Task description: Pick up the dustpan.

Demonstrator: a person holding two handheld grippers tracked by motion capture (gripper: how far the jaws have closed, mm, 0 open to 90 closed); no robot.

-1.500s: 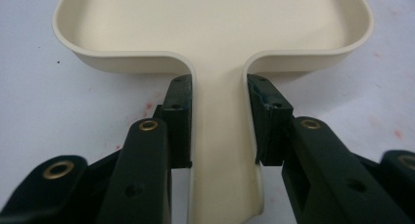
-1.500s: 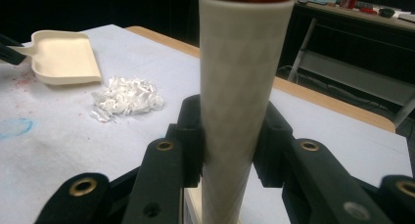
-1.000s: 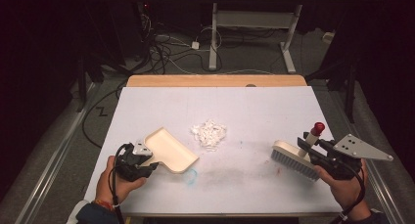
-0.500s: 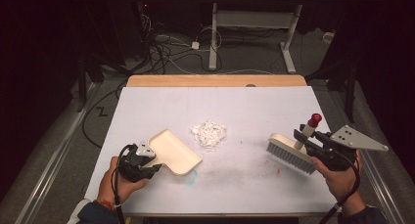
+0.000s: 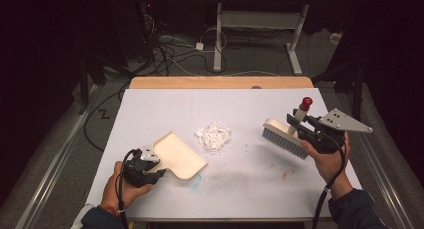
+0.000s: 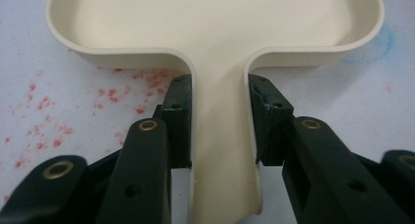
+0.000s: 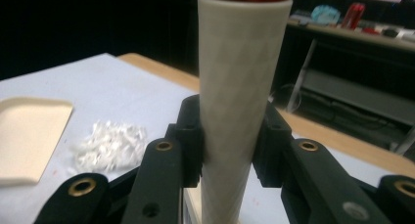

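The left gripper (image 5: 150, 165) pinches the handle of the cream plastic dustpan (image 5: 179, 155) flat on the white desk (image 5: 150, 109). The right gripper (image 5: 305, 130) clamps the red-capped, grey-bristled cream brush (image 5: 285, 139). The small heap of white paper shreds (image 5: 214, 136) lies between them, nearer the dustpan's open mouth.

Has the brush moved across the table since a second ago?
Yes. The brush in the right gripper has shifted left and lifted, closer to the paper scraps.
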